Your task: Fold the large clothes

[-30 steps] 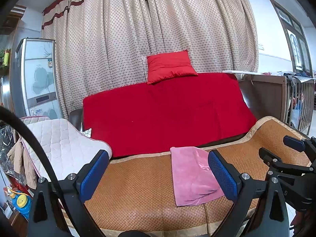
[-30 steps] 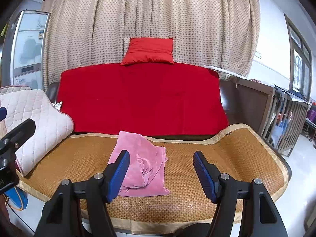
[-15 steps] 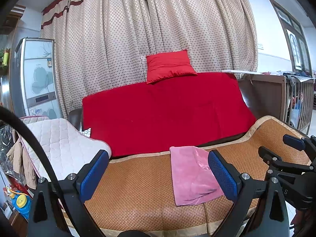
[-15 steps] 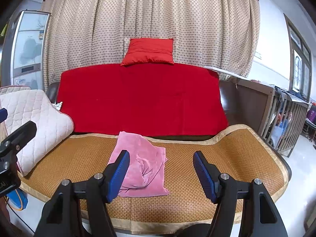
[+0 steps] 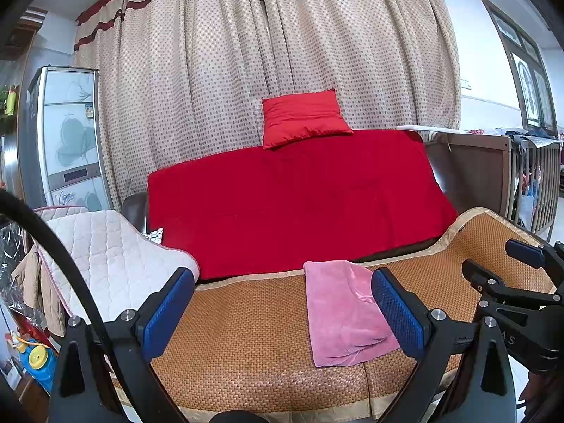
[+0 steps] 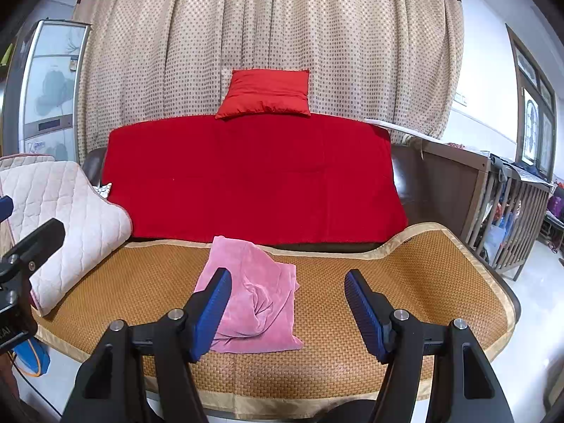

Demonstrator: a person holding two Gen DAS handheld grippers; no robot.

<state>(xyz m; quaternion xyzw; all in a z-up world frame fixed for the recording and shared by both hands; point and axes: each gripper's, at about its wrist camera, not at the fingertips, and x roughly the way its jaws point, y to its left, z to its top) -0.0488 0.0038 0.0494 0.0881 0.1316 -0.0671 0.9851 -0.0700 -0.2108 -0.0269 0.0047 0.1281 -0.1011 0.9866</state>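
Both claws stand open and empty: the left gripper (image 5: 282, 312) and the right gripper (image 6: 287, 312) each show blue-padded jaws spread wide with nothing between them, held off the front edge of the sofa. The crumpled pink velvety garment (image 6: 253, 296) lies on the woven tan rattan seat mat (image 6: 405, 275), at about 11 o'clock from the right gripper and 2 o'clock from the left. It looks bunched and partly doubled over, so I judge the folding has hardly begun: this is the approach step. The next move calls for reaching in, pinching two near corners, and spreading the cloth flat before any fold, taking care not to catch the mat
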